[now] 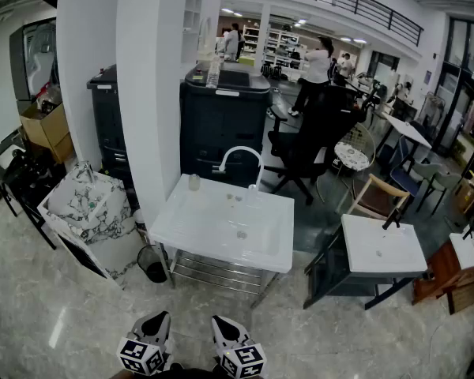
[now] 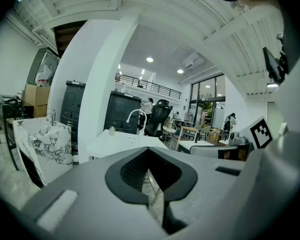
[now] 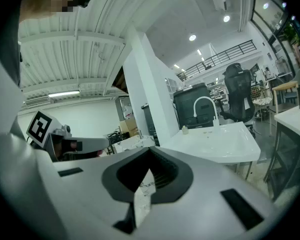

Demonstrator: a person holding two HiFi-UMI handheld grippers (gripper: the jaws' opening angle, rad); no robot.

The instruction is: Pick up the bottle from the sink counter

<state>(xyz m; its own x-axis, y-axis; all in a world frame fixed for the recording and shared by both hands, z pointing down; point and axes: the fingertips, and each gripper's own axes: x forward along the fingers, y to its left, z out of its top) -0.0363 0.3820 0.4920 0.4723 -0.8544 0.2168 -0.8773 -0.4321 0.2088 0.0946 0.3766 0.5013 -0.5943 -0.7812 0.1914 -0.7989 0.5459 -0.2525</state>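
Note:
A small pale bottle (image 1: 193, 181) stands upright at the back left corner of the white sink counter (image 1: 189, 231), left of the curved white faucet (image 1: 241, 156). Both grippers hang low at the bottom edge of the head view, well short of the counter: the left gripper (image 1: 159, 322) and the right gripper (image 1: 221, 326), each with jaws together and nothing held. In the left gripper view the left gripper (image 2: 149, 153) is shut, with the bottle (image 2: 111, 130) far ahead. The right gripper (image 3: 150, 156) is likewise shut, and the bottle (image 3: 184, 129) shows small beside the faucet (image 3: 204, 106).
A marble-patterned sink unit (image 1: 87, 204) leans at the left. A white pillar (image 1: 142, 77) and black cabinets (image 1: 221, 117) stand behind the counter. A black bin (image 1: 152, 263) sits by its left leg. A second white basin (image 1: 379, 247) and chairs (image 1: 375, 196) are to the right.

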